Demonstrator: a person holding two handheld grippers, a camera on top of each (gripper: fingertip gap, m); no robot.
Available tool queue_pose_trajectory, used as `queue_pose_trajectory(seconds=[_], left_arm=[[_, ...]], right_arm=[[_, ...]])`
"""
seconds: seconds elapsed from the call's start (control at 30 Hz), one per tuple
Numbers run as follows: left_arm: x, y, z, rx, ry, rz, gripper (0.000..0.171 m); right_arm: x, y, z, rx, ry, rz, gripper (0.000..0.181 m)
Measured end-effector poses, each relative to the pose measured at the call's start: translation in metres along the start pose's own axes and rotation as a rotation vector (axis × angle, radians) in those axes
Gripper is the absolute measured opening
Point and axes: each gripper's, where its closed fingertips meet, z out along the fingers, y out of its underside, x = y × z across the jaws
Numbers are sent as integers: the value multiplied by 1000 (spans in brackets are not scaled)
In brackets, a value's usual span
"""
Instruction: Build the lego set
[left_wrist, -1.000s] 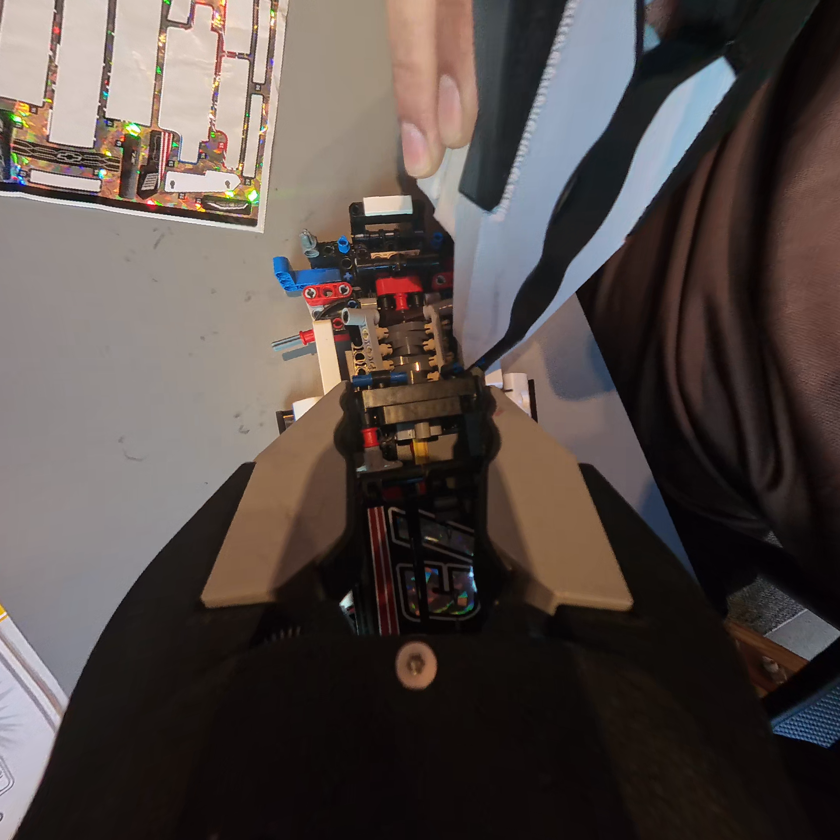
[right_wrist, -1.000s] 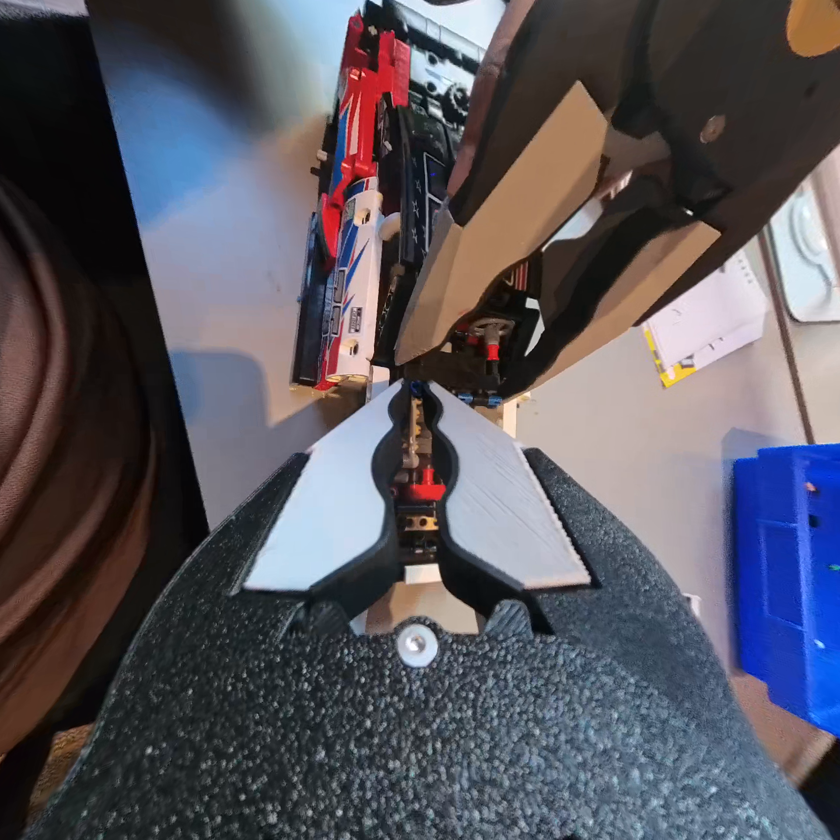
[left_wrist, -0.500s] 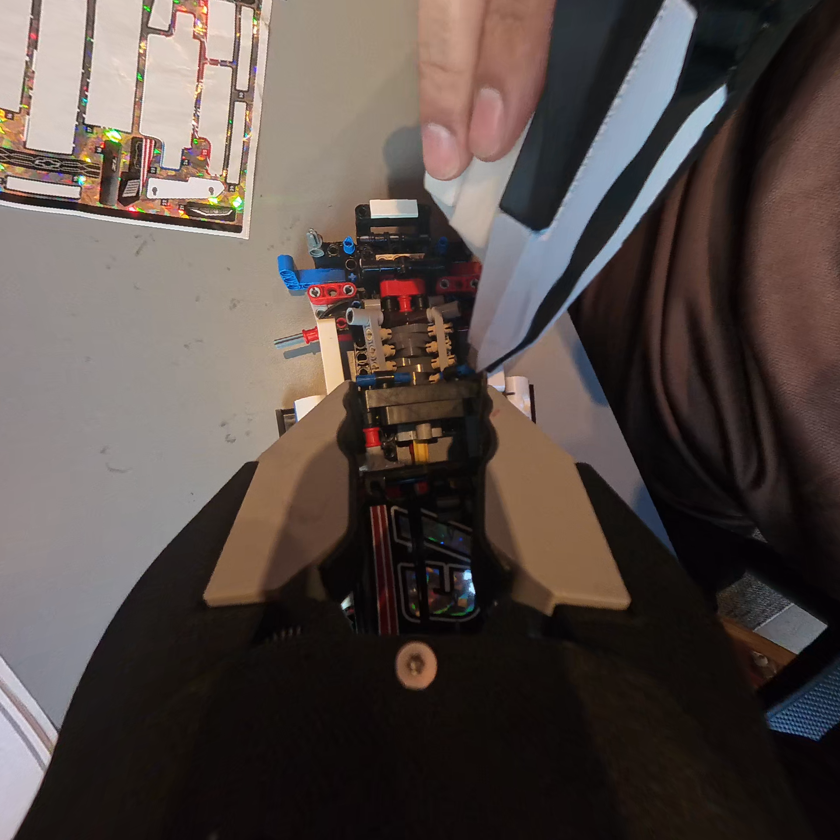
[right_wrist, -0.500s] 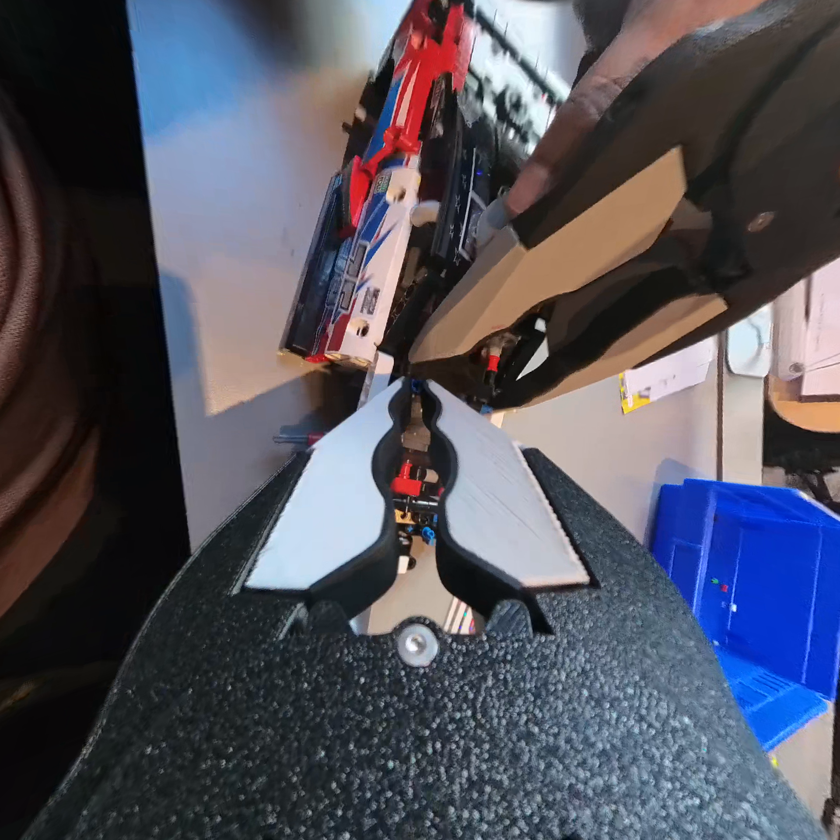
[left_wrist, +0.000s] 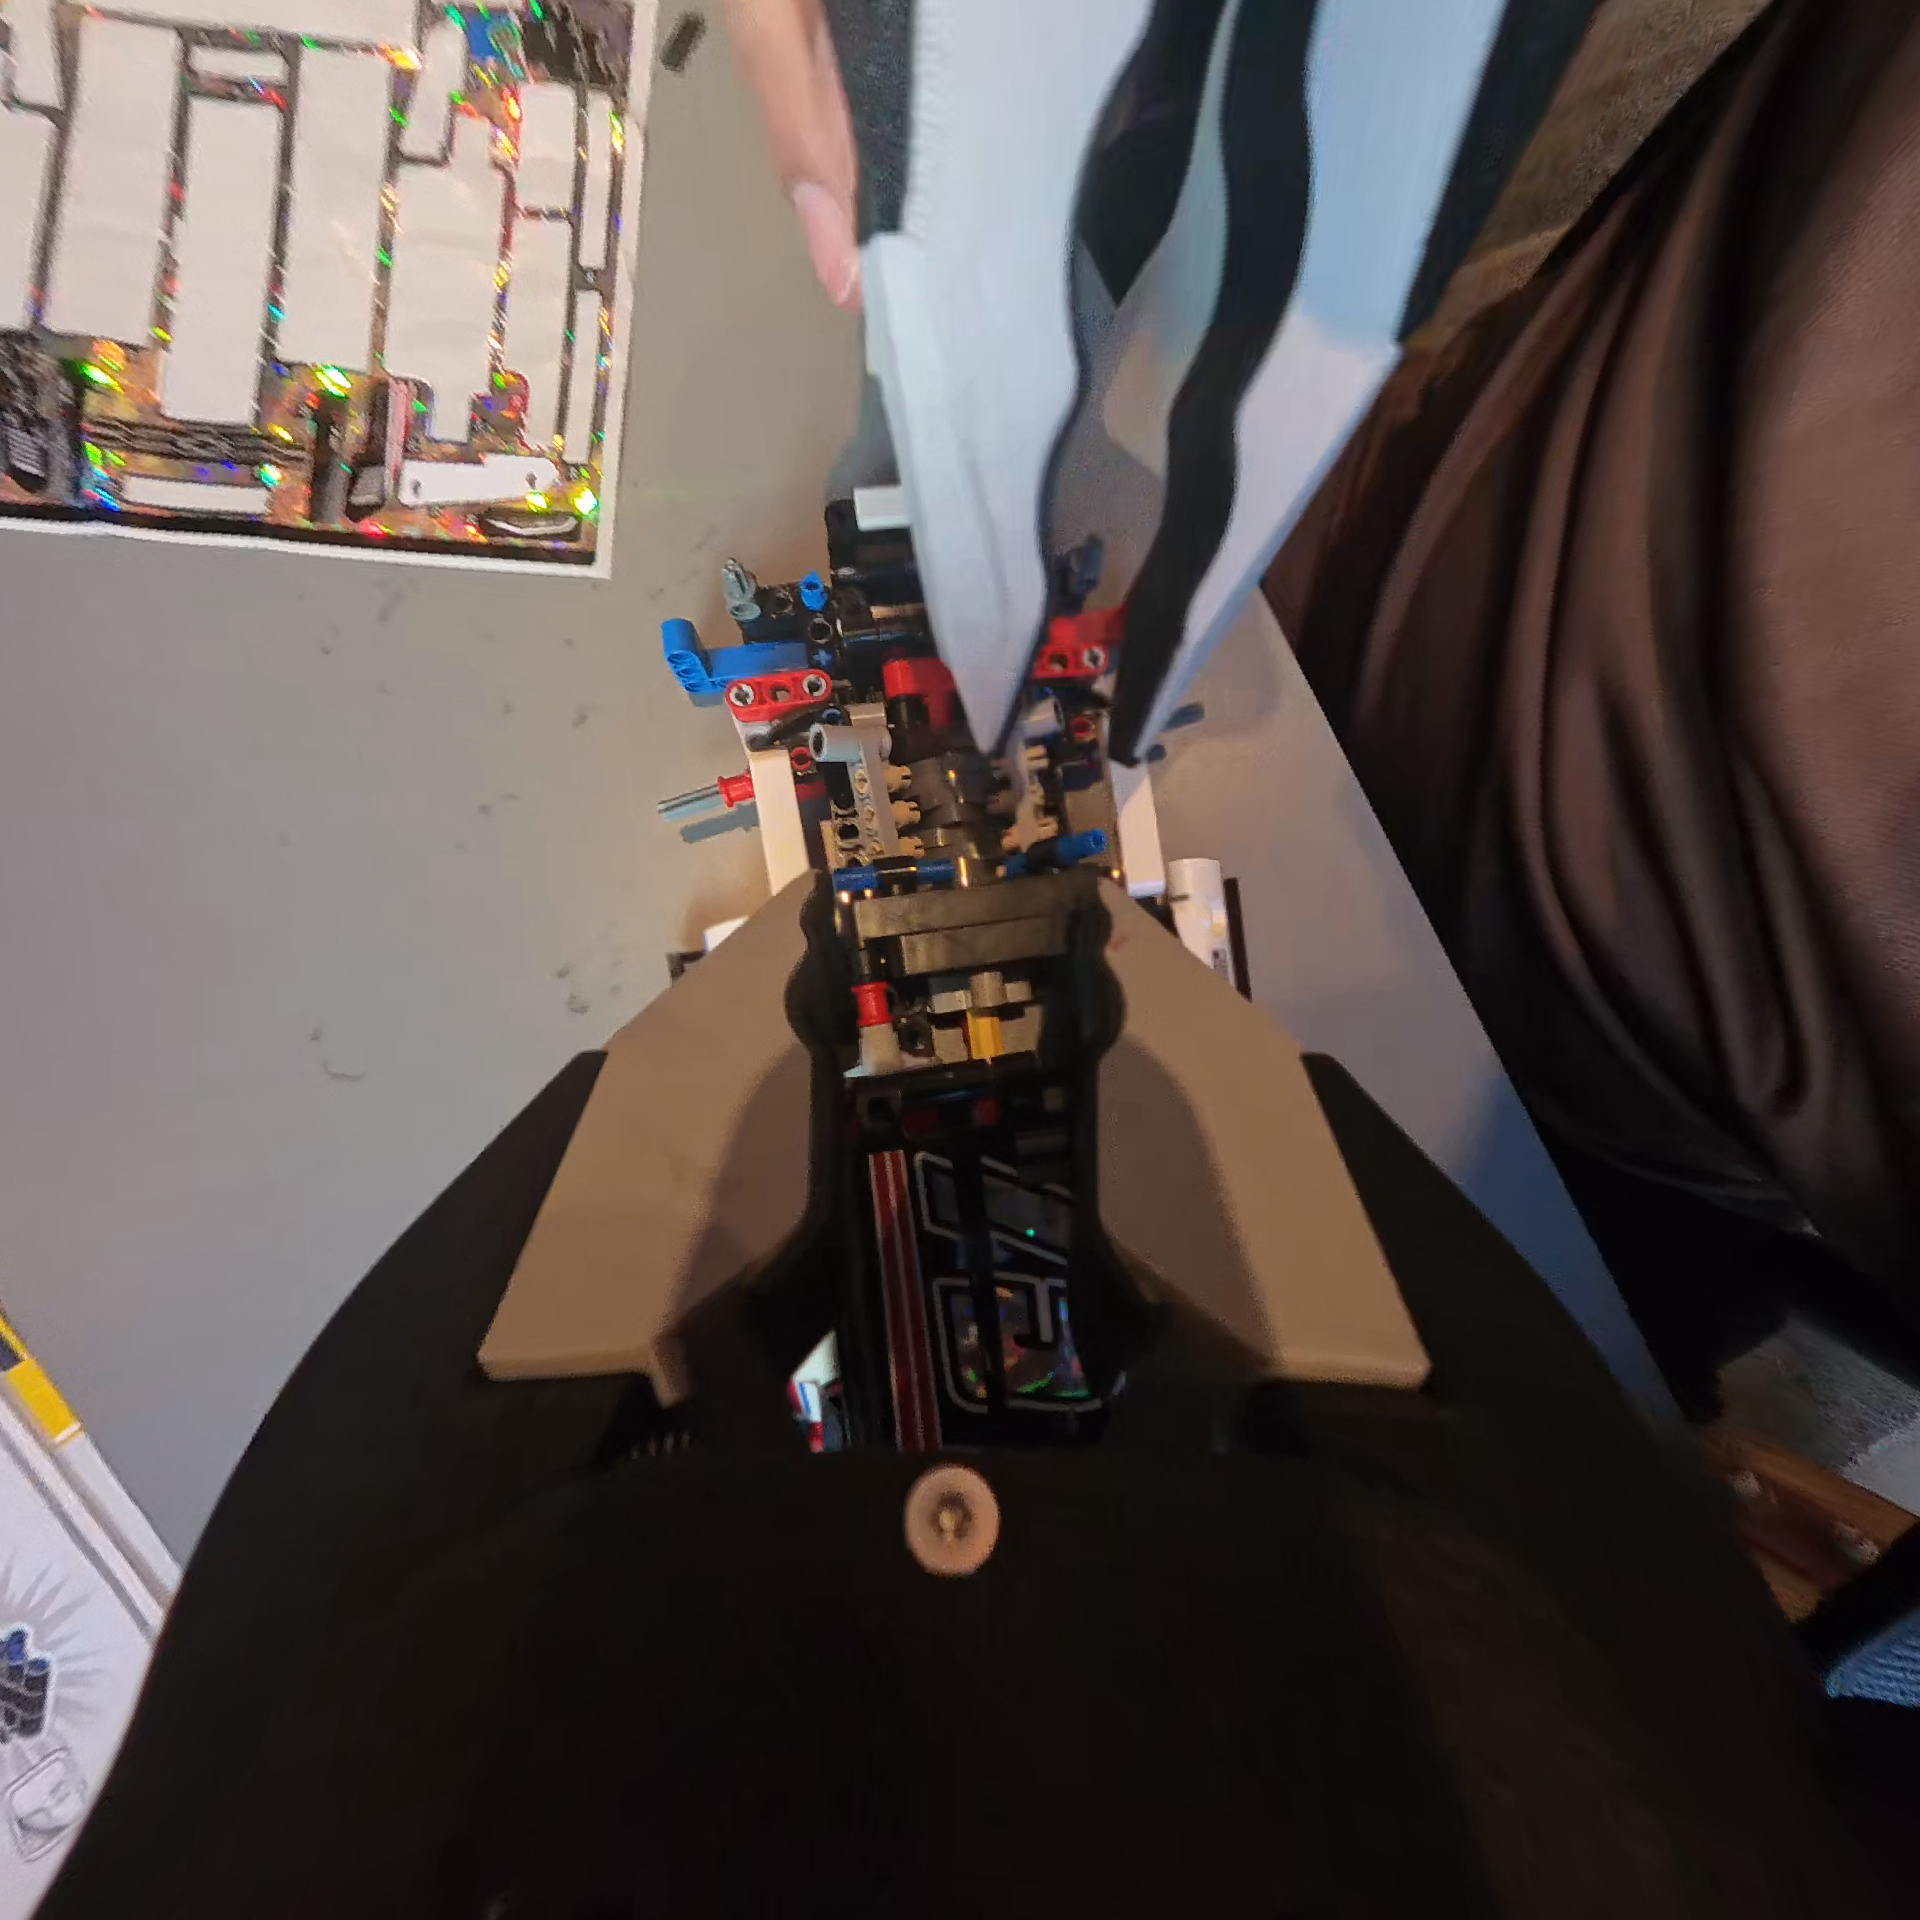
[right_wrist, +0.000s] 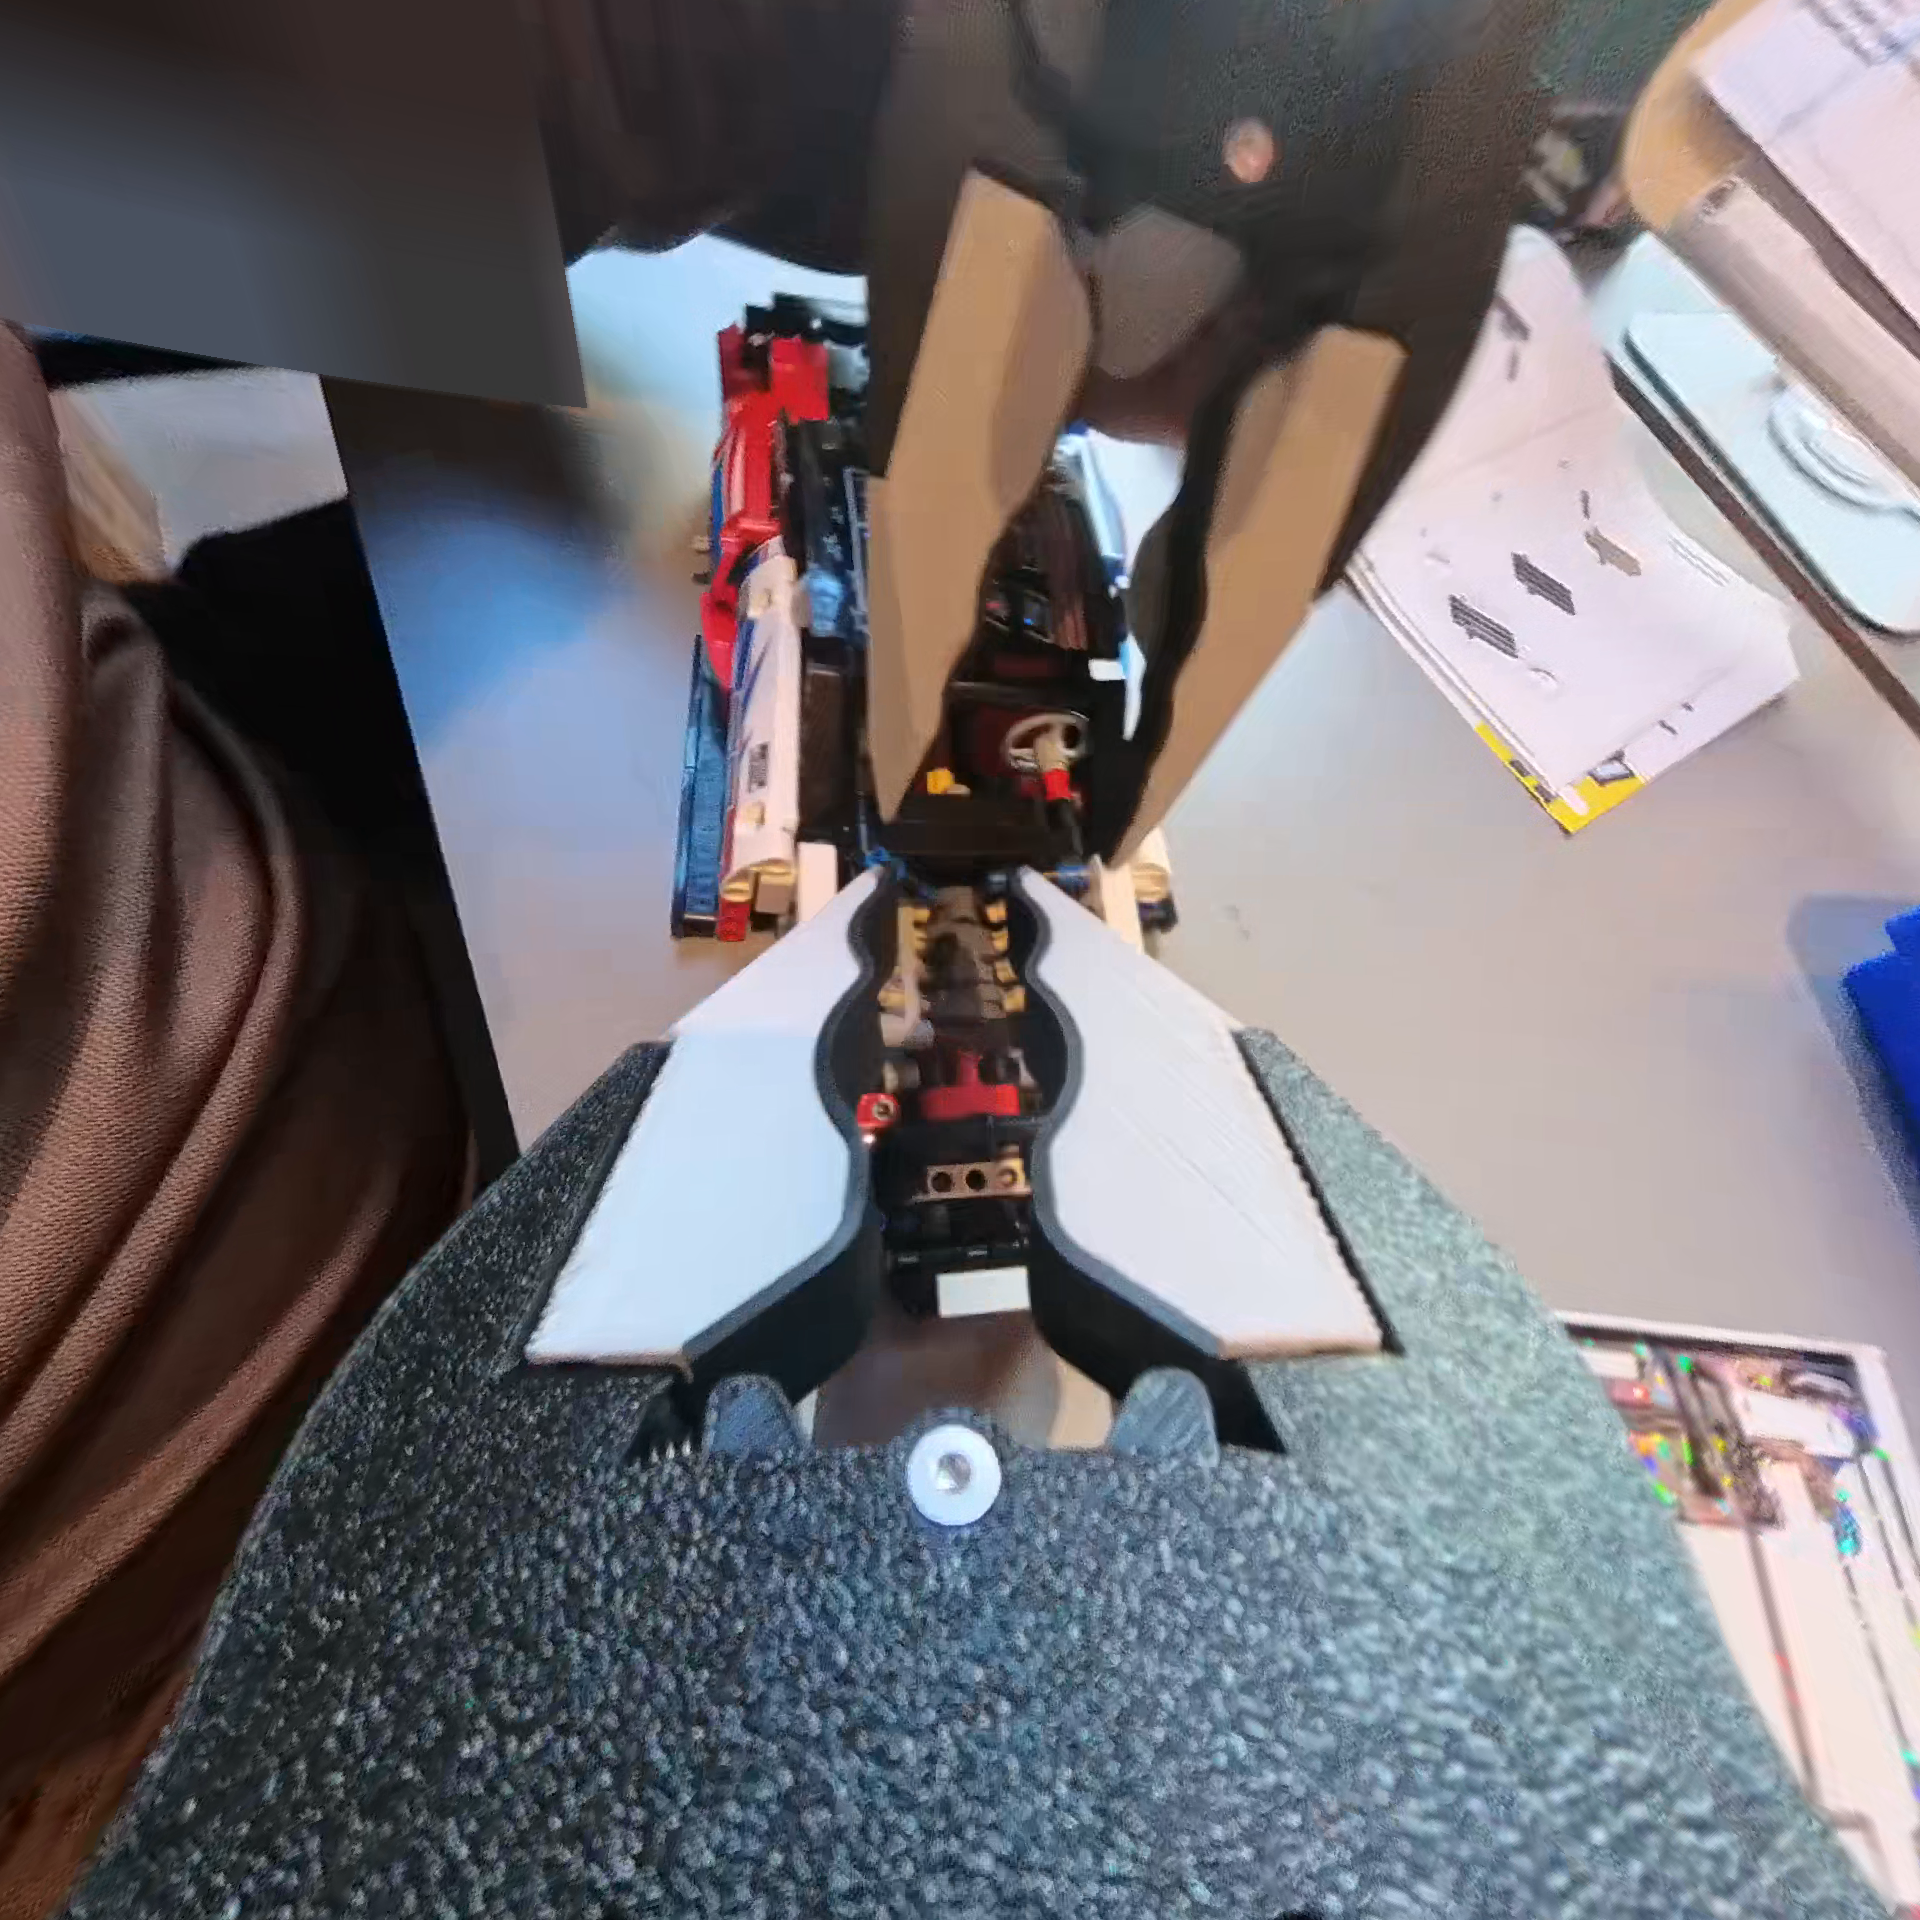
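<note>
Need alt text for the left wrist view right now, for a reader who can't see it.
The left gripper clamps the black middle of a long lego car on a grey table. The right gripper reaches into its far end from above, with a sticker sheet at upper left.

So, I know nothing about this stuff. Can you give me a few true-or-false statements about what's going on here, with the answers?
1. The left gripper has a finger on each side of the car's black body. True.
2. The right gripper is far from the car. False: its tips are down at the engine.
3. A shiny sticker sheet lies on the table. True.
4. The car is all green. False: it is red, white, blue and black.
5. The blue bin sits on top of the car. False: it stands apart, at the edge of the right wrist view.
</note>
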Motion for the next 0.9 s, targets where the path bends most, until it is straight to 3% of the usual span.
queue_pose_trajectory(seconds=[0.1, 0.23, 0.43, 0.57, 0.63, 0.9], left_arm=[[-9, -10, -16, 71, -56, -4, 47], [-21, -20, -64, 206, -202, -96, 58], [6, 9, -111, 310, -451, -311, 59], [32, 38, -115, 437, -583, -565, 52], [48, 45, -109, 516, -588, -664, 52], [91, 65, -72, 550, -591, -801, 49]], right_arm=[[13, 10, -11, 50, 11, 90, 24], [29, 28, -28, 95, -5, 247, 52], [24, 30, -40, 212, -142, 349, 57], [6, 17, -30, 257, -222, 406, 25], [-2, 12, -20, 225, -253, 423, 20], [-12, 15, 11, 88, -359, 619, 29]])
